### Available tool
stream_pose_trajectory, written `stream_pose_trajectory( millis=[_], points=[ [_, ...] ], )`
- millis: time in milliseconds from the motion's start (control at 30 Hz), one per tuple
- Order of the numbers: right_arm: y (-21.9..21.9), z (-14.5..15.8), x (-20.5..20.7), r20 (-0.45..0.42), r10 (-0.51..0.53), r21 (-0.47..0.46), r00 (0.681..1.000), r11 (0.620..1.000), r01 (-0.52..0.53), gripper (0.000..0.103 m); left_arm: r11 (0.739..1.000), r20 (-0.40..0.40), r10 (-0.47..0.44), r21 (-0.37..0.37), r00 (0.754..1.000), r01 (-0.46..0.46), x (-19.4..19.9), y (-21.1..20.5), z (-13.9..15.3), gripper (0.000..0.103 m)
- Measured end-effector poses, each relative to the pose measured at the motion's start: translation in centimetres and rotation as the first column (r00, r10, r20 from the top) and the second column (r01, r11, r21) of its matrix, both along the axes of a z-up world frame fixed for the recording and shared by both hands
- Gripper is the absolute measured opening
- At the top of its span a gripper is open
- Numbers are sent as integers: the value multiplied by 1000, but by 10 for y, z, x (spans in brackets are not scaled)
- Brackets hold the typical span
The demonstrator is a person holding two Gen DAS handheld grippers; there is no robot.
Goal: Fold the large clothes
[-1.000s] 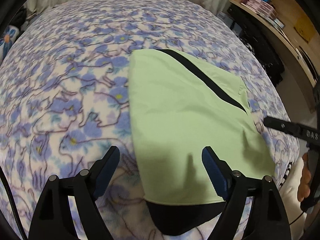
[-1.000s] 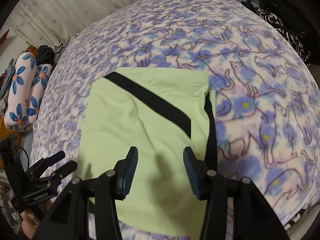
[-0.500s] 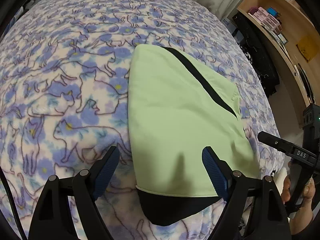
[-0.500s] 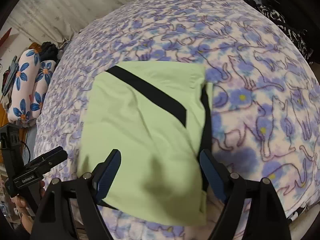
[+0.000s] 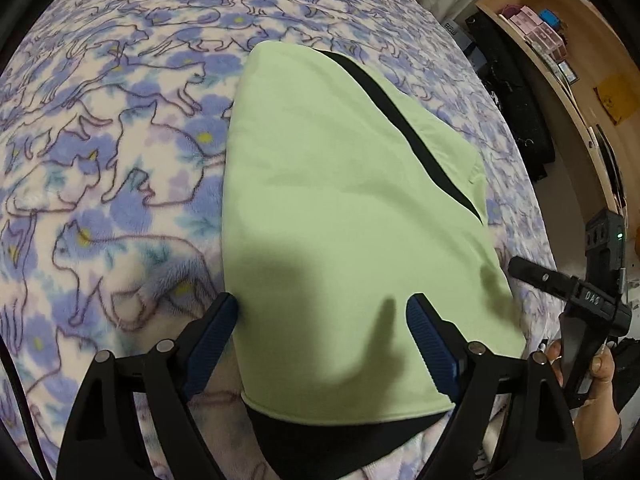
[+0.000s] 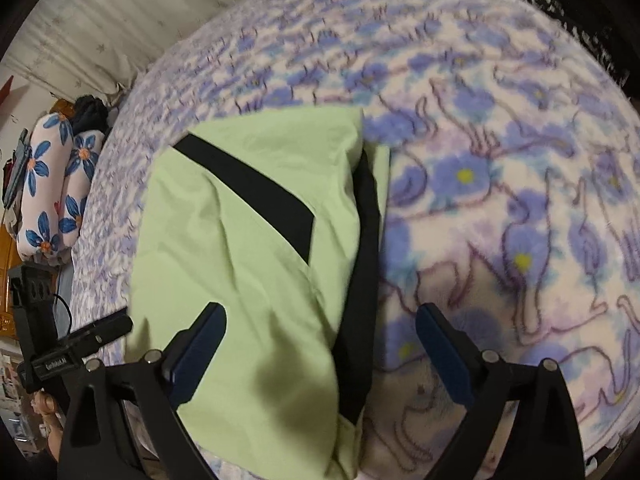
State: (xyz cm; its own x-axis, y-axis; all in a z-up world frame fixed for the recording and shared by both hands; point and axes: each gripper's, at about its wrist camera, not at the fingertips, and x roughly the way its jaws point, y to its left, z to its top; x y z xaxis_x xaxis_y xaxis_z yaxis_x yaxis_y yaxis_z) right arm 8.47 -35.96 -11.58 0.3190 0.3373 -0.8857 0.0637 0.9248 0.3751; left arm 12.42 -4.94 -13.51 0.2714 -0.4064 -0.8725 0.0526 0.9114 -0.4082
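A light green garment with black trim lies folded flat on the bed; it also shows in the right wrist view. My left gripper is open and empty, low over the garment's near left corner. My right gripper is open and empty, its jaws straddling the garment's near right edge where a black band runs. The right gripper also shows at the right of the left wrist view. The left gripper shows at the left of the right wrist view.
The bed is covered by a blue and white cat-print fleece blanket. A wooden shelf with boxes stands to the right of the bed. Flower-print pillows lie off the bed's left side, below a curtain.
My right gripper has opened wide and shifted right to the garment's edge. Both grippers have come lower and closer to the garment. The garment has not moved.
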Motion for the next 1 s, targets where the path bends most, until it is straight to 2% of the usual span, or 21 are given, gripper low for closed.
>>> stream_pose_trajectory(
  millis=[167,300,433,567,667,800,1000],
  points=[
    [5,-22,4,-53,37,43,998,998,-35,96,1000,-13,5,22,1000,-4,8,-3,-13,87],
    [14,-34,8,-67,68,105,995,993,-60,96,1000,-35,19,-20,999,-20,14,-1,-26,89],
    [30,-40,18,-56,112,170,992,980,-101,96,998,-45,35,-45,998,-38,19,-2,-35,94],
    [39,-53,30,-74,106,158,992,983,-93,98,998,-42,44,-49,998,-46,25,-6,-43,100],
    [43,-59,34,-88,96,158,991,984,-82,103,998,-53,41,-54,998,-43,27,-8,-49,103],
    [58,-60,34,-98,126,66,987,991,-120,103,998,-47,26,-51,999,-28,29,-8,-52,103],
    [55,-61,32,-88,124,62,988,991,-119,103,996,-56,-78,-48,995,75,28,-20,-56,103]
  ],
)
